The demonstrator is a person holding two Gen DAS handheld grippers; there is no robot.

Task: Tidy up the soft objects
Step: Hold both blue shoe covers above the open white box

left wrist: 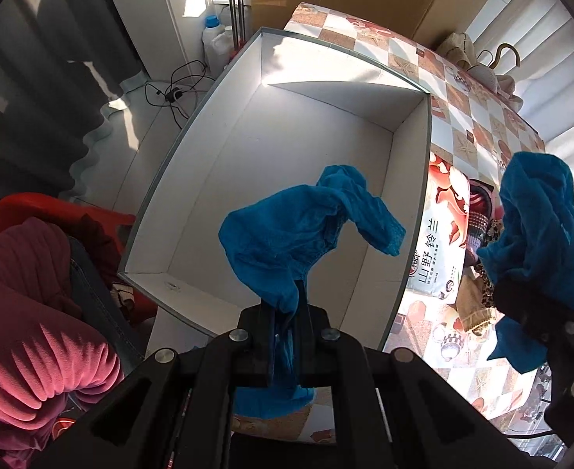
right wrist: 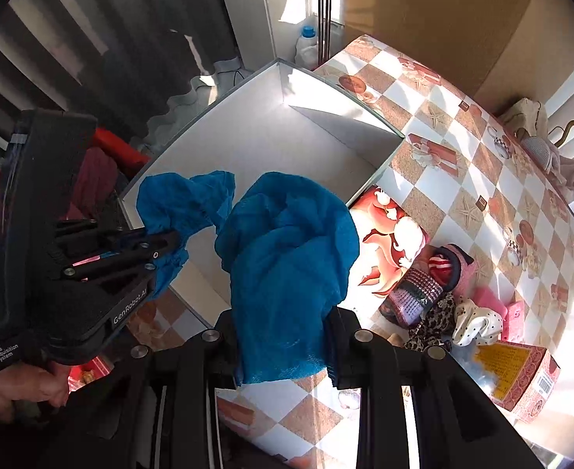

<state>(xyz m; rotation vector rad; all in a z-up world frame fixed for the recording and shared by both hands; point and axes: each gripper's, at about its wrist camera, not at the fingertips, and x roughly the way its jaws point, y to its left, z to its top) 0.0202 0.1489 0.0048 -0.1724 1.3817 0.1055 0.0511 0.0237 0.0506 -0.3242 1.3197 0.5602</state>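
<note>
Item: blue mesh cloth [left wrist: 287, 234], clamped in my left gripper [left wrist: 287, 308], hanging over the white box's [left wrist: 193, 179] near end. Right gripper [right wrist: 283, 336] pinches a second blue bundle [right wrist: 287, 258] — possibly the same piece — further right, so left is nearer.

Readable markings: "GenRobot.AI" and "Data Acquisition System" on the left gripper [right wrist: 169, 240] body, lower left of the right wrist view; Chinese characters, apparently "山野铃兰", on a white packet [left wrist: 439, 258], right of centre.
</note>
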